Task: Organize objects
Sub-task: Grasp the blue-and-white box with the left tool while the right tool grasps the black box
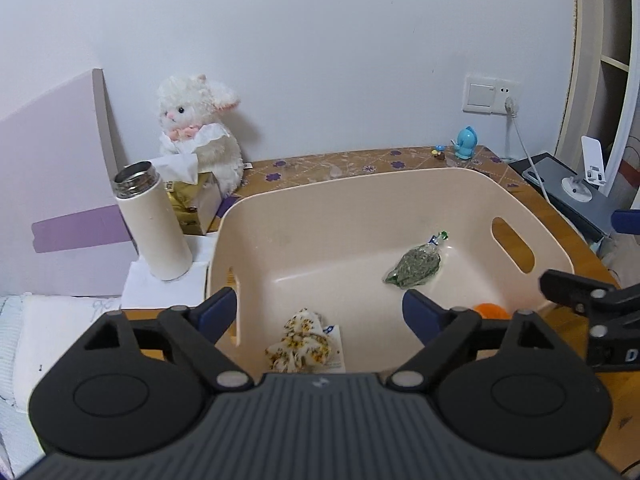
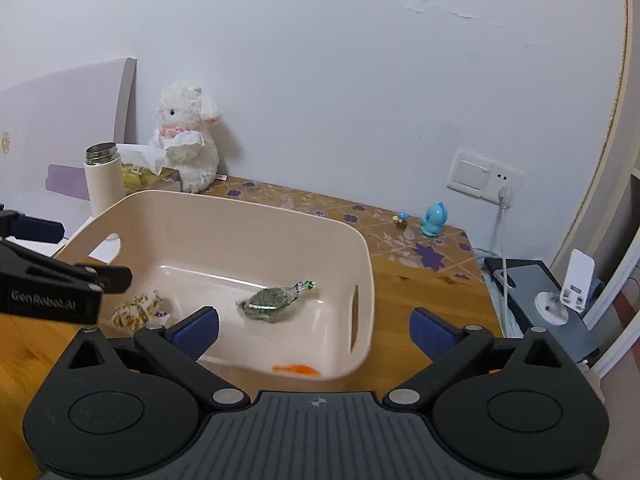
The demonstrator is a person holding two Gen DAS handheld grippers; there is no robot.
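A beige plastic bin (image 1: 360, 188) (image 2: 248, 208) stands on the wooden table. Inside lie a clear bag of green dried leaves (image 1: 414, 266) (image 2: 272, 302), a floral cloth scrunchie (image 1: 300, 342) (image 2: 136, 312) on a small card, and an orange object (image 1: 492, 311) (image 2: 296, 369) by the near wall. My left gripper (image 1: 320, 312) is open and empty above the bin's near side. My right gripper (image 2: 314, 330) is open and empty over the bin's near right corner.
A white flask (image 1: 154, 224) (image 2: 104, 184), a tissue box (image 1: 192, 196) and a white plush lamb (image 1: 200, 132) (image 2: 188, 136) stand left of the bin. A blue toy (image 1: 466, 142) (image 2: 434, 220) sits at the back right. A grey laptop (image 1: 580, 196) with a phone stand (image 2: 568, 292) lies right.
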